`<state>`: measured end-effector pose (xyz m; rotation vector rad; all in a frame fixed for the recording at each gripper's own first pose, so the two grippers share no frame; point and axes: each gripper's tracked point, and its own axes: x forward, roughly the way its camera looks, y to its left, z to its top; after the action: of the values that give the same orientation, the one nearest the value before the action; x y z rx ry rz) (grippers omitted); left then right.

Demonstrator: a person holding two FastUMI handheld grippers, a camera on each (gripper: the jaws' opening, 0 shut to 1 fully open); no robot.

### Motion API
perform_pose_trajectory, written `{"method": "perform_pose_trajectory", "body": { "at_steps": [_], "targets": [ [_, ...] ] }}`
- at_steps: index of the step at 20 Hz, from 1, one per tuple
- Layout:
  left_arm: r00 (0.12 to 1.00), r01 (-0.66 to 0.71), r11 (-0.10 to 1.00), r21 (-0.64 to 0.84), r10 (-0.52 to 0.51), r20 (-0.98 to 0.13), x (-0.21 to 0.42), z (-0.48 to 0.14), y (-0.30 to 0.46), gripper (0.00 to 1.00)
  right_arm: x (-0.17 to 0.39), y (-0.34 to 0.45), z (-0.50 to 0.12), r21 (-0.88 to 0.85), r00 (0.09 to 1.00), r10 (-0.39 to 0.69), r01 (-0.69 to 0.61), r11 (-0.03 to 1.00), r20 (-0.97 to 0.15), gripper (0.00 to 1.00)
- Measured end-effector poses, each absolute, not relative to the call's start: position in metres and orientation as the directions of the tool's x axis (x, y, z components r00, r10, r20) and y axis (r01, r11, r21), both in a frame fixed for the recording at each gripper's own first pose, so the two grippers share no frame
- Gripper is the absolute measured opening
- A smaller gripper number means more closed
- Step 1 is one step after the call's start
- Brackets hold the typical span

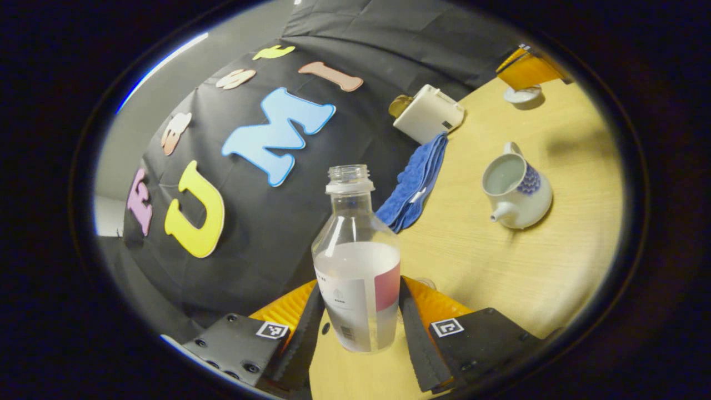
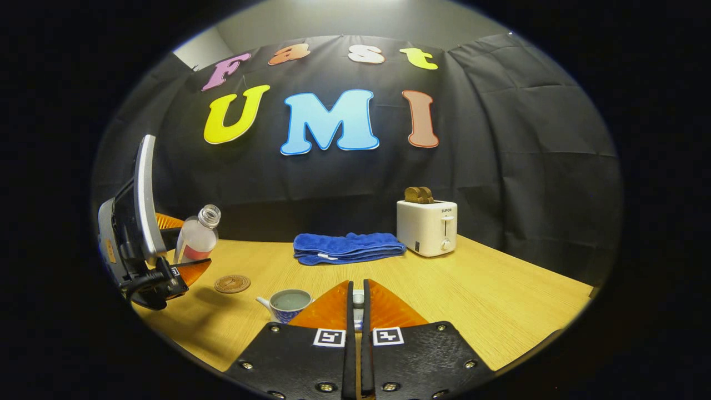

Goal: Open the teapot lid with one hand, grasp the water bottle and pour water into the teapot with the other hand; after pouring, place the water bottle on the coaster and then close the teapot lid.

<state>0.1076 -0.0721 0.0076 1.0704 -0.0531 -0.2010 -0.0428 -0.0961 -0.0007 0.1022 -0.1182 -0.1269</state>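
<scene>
1. Teapot [image 1: 516, 191] on the table [image 1: 500, 266], lid off, water inside, spout toward the bottle.
2. Bottle [image 1: 356, 261] uncapped, part full, clenched between the left gripper [image 1: 361, 325] fingers, held above the table.
3. Lid [image 2: 358, 300] pinched in the right gripper [image 2: 357, 311], just beside the teapot.
4. Coaster [image 2: 232, 283] bare, near the teapot.
5. Blue towel [image 2: 349, 248] and toaster [image 2: 426, 226] by the back wall.
</scene>
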Motion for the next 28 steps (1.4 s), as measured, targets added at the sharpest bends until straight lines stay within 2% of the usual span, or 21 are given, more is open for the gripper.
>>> {"method": "perform_pose_trajectory", "body": {
  "at_steps": [6, 16, 24, 28],
  "targets": [
    [0.977, 0.140, 0.281, 0.949, -0.197, -0.086, 0.111, 0.005, -0.089, 0.84, -0.045, -0.106, -0.006, 0.134, 0.985, -0.138, 0.124, 0.983, 0.103, 0.04],
    [0.976, 0.127, 0.030, 0.991, -0.185, -0.119, 0.123, -0.002, -0.110, 0.84, -0.047, -0.126, -0.022, 0.162, 0.987, -0.141, 0.127, 0.979, 0.077, 0.04],
    [0.977, 0.032, -0.180, 0.983, -0.203, -0.069, 0.116, 0.011, -0.121, 0.83, -0.044, -0.132, -0.031, 0.179, 0.988, -0.138, 0.126, 0.976, 0.061, 0.04],
    [0.974, 0.020, -0.239, 0.971, -0.213, -0.072, 0.121, 0.006, -0.130, 0.84, -0.044, -0.136, -0.037, 0.190, 0.989, -0.142, 0.130, 0.973, 0.051, 0.04]
  ]
}}
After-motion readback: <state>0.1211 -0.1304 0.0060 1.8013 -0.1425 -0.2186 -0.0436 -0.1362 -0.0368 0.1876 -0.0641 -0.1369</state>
